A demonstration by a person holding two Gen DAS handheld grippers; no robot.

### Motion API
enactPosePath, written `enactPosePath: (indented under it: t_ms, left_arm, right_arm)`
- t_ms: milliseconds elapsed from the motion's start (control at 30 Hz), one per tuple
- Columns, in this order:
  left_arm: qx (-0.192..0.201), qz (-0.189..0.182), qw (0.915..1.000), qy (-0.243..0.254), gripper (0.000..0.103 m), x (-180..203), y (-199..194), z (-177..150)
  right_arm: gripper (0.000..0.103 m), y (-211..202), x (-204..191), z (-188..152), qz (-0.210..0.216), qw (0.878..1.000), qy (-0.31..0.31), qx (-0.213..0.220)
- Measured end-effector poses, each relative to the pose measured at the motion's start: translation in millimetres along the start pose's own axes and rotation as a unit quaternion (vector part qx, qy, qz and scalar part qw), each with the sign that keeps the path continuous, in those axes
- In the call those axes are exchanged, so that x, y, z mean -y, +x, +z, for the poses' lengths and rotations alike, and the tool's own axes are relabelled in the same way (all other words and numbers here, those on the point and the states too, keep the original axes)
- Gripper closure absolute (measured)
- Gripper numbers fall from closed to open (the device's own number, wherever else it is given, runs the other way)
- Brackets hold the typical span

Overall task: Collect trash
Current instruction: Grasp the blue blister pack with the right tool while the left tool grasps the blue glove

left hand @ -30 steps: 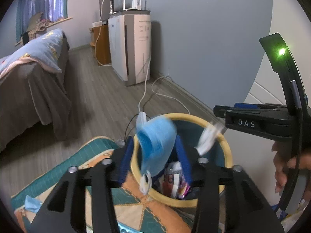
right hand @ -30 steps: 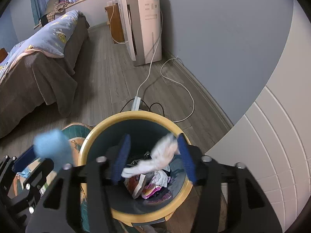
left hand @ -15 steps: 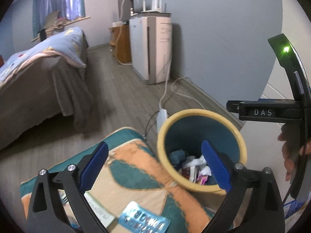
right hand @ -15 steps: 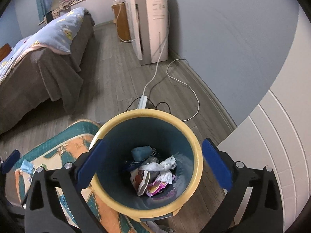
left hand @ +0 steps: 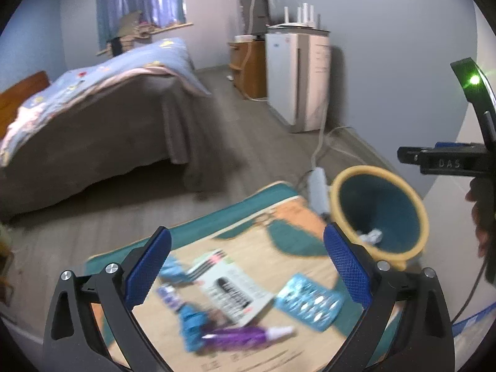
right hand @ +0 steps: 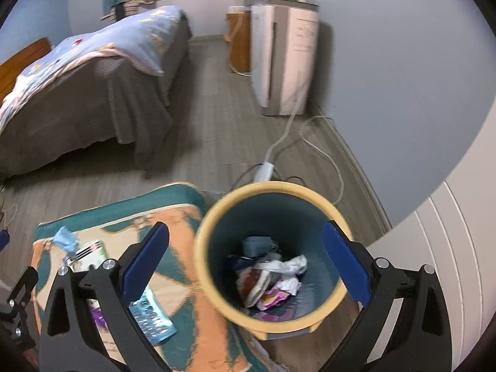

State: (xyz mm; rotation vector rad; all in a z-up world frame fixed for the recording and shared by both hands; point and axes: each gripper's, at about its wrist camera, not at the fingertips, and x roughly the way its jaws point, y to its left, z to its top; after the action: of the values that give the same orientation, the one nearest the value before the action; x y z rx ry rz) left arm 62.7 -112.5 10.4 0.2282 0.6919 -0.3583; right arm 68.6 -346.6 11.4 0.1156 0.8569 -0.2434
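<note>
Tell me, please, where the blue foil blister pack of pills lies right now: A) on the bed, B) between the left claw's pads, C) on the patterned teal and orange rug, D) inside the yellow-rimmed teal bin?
C: the blue foil blister pack of pills lies flat on the patterned teal and orange rug, outside the yellow-rimmed teal bin.

A patterned teal-and-orange rug (left hand: pixel 297 217) lies on the wooden floor (left hand: pixel 248 155); below the spread left fingers it carries a blister pack (left hand: pixel 310 302), printed card (left hand: pixel 232 291), purple tube (left hand: pixel 241 336) and blue wrappers (left hand: pixel 192 325).

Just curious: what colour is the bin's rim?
Yellow, around a teal inside; the trash bin shows best in the right wrist view.
</note>
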Motion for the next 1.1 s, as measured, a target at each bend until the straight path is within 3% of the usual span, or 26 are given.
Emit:
enactPosePath:
  t_ms: [233, 567, 833, 1100]
  left_arm:
    - [0.003, 0.040, 0.9991, -0.016, 0.005, -40.4, -36.3, -28.9]
    - [-0.015, 0.072, 0.9949, -0.069, 0.005, -93.9, -33.6, -55.0]
    - [-0.044, 0.083, 0.9925, -0.079, 0.005, -114.9, -18.0, -72.9]
    - [-0.104, 0.082, 0.9872, -0.090, 0.005, -130.0, 14.0, -98.6]
  right_arm:
    - [0.006, -3.2, -37.5, -6.3, 0.027, 0.999, -0.035, -0.010]
    - [0.006, 3.8, -90.2, -34.1, 0.054, 0.993, -0.092, -0.051]
    - [0.006, 14.3, -123.2, -59.3, 0.096, 0.990, -0.058, -0.085]
    - [0.006, 60.3, -127.6, -86.8, 0.056, 0.985, -0.064, -0.153]
